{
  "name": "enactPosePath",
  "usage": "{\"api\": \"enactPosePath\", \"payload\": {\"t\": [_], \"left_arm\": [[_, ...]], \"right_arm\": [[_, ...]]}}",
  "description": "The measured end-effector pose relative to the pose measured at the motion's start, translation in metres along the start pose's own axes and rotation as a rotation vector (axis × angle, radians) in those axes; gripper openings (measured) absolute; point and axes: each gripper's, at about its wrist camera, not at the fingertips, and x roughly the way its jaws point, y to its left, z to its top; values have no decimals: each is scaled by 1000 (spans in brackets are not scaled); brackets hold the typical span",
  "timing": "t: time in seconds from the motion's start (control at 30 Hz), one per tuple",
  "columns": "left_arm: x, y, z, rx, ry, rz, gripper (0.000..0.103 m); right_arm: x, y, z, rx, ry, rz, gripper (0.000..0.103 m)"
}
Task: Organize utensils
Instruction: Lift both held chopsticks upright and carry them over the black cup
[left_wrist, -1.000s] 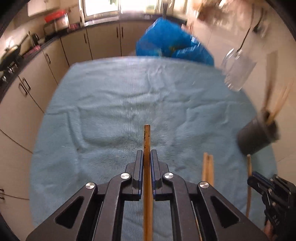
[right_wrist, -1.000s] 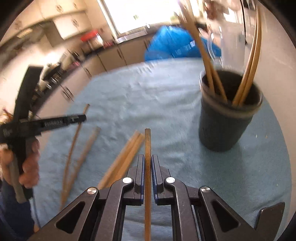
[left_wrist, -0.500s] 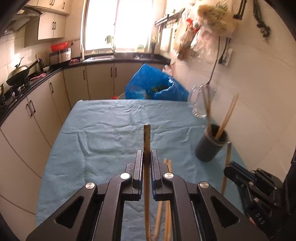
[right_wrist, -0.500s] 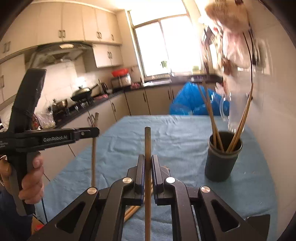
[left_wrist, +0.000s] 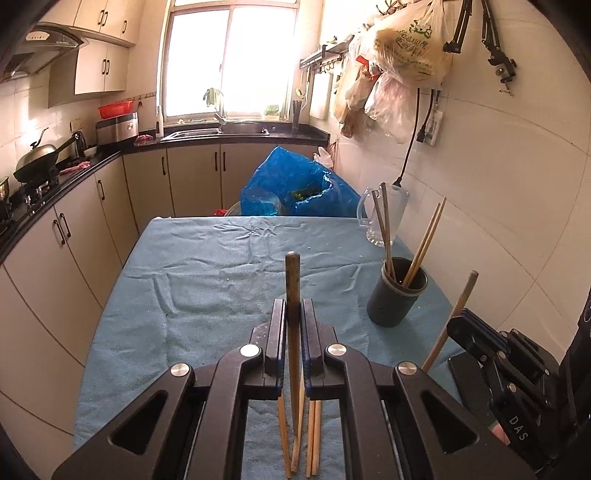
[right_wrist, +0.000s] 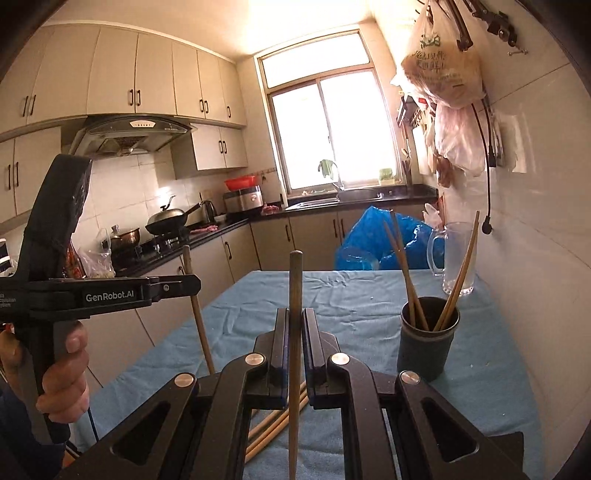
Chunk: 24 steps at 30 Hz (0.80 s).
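- My left gripper (left_wrist: 293, 317) is clamped narrow on one chopstick (left_wrist: 292, 280), which stands up at the centre of the left wrist view.
- My right gripper (right_wrist: 294, 325) likewise pinches a second chopstick (right_wrist: 295, 280), upright at the middle of the right wrist view.
- The dark cup (left_wrist: 397, 295) sits at the right of the left view on the blue cloth (left_wrist: 221, 266), with about four chopsticks already leaning in it; I count that part as done.
- More loose chopsticks (left_wrist: 314, 443) lie on the cloth at the bottom centre, under my left gripper. They are not sorted yet.
- Both held sticks are up in the air, well apart from the cup, so neither is delivered.
- I judge the task roughly half done: two sticks to drop in, then the ones lying on the cloth.
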Motion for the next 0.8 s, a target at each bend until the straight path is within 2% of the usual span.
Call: {"api": "enactPosePath", "payload": {"t": [0.8], "left_arm": [[-15, -5, -4, -3, -3, -41, 7]], "right_arm": [[-26, -10, 10, 55, -63, -59, 7]]}}
